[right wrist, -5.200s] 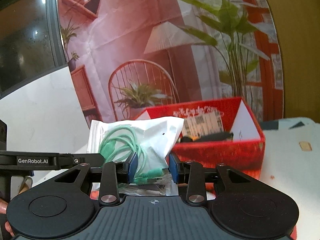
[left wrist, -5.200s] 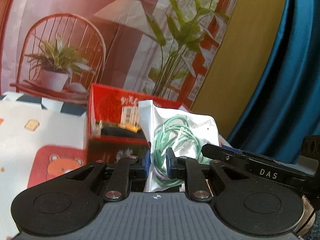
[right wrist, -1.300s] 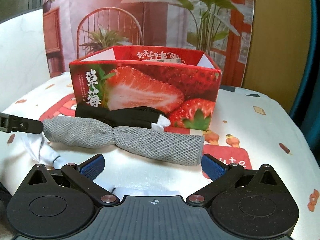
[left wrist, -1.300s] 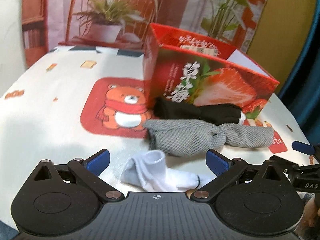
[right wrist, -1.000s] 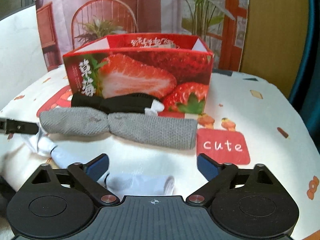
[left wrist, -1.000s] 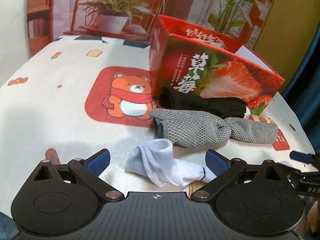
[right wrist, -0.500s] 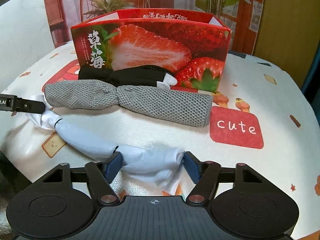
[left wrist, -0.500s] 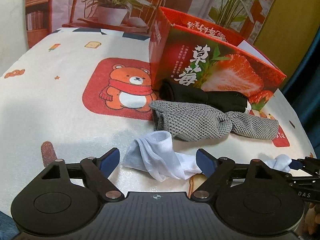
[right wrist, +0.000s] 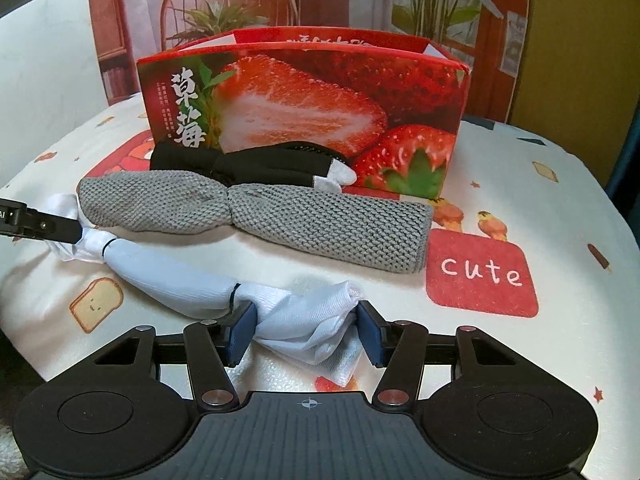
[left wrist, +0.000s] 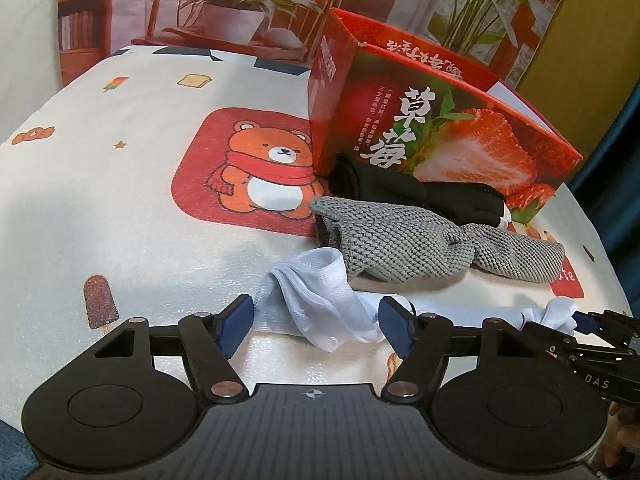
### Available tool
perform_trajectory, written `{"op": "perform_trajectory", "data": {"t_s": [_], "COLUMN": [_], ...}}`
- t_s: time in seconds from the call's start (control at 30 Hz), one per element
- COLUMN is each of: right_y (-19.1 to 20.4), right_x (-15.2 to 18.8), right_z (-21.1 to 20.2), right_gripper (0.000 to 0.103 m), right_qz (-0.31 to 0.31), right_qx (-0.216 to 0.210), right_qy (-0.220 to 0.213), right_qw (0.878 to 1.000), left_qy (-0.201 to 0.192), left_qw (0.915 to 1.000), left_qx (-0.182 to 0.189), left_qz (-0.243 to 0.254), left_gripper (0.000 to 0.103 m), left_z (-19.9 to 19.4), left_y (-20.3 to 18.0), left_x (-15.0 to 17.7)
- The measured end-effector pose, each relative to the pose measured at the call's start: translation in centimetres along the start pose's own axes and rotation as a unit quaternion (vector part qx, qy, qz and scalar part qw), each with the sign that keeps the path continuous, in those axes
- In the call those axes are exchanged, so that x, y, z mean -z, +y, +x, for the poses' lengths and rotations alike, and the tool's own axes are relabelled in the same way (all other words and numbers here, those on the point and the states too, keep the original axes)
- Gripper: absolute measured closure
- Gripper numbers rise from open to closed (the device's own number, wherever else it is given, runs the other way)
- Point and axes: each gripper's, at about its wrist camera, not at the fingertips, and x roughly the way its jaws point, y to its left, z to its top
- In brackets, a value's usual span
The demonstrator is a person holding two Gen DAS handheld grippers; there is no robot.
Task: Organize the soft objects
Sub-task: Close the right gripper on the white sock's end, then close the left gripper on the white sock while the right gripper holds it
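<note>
**Both hand-held grippers closing around one white sock**

The left hand-held gripper [left wrist: 316, 322] is spread, its jaws closing, with the open cuff end of the white sock [left wrist: 320, 304] lying between the blue pads [left wrist: 236, 322]. A gap shows on both sides, so the pads do not yet press the cloth. The right hand-held gripper [right wrist: 306, 334] is likewise closing, narrower, with the sock's other bunched end [right wrist: 308, 320] between its pads. The left pad touches the fabric; whether the right pad presses it I cannot tell for sure.

The sock stretches across the worktop [left wrist: 120, 216] from one gripper to the other, lying on a printed cover with a bear, a toast slice and a red "cute" patch [right wrist: 480, 274].

Just behind the white sock lies a grey knitted sock [right wrist: 256, 218], twisted at its middle. Behind that, touching it, lies a black sock [right wrist: 248, 164] with a white tip, against the foot of a red strawberry box [right wrist: 304, 108] that stands upright and open at the top.

Beyond the worktop hangs a backdrop [left wrist: 240, 8] printed with a chair and potted plants.
</note>
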Motion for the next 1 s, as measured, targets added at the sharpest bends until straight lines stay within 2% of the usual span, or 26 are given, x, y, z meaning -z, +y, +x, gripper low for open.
{"op": "perform_trajectory", "data": {"t_s": [0.1, 0.23, 0.33, 0.5, 0.67, 0.97, 1.0], "right_y": [0.0, 0.0, -0.2, -1.0, -1.8, -1.8, -1.7], "right_x": [0.0, 0.0, 0.0, 0.0, 0.1, 0.2, 0.2], "right_z": [0.1, 0.0, -0.3, -0.6, -0.4, 0.2, 0.2], "right_gripper": [0.051, 0.047, 0.044, 0.044, 0.050, 0.047, 0.047], "right_qz": [0.002, 0.005, 0.014, 0.041, 0.066, 0.073, 0.071], "right_qx": [0.000, -0.004, -0.015, -0.024, -0.032, -0.021, -0.020], "right_qy": [-0.001, -0.004, -0.012, -0.021, -0.016, 0.003, 0.003], "right_qw": [1.000, 1.000, 1.000, 0.999, 0.997, 0.997, 0.997], "left_qy": [-0.001, -0.003, -0.004, -0.003, 0.001, 0.001, 0.000], "left_qw": [1.0000, 1.0000, 0.9999, 0.9999, 0.9999, 0.9999, 0.9999], "left_qx": [0.001, 0.005, 0.007, 0.006, 0.006, 0.010, 0.010], "left_qz": [-0.003, -0.007, -0.009, -0.008, -0.011, -0.004, -0.003], "left_gripper": [0.041, 0.065, 0.071, 0.073, 0.073, 0.071, 0.074], "left_z": [0.1, 0.1, 0.2, 0.3, 0.4, 0.7, 0.7], "left_y": [0.2, 0.5, 0.6, 0.6, 0.6, 0.5, 0.5], "left_x": [0.0, 0.0, 0.1, 0.1, 0.1, 0.1, 0.1]}}
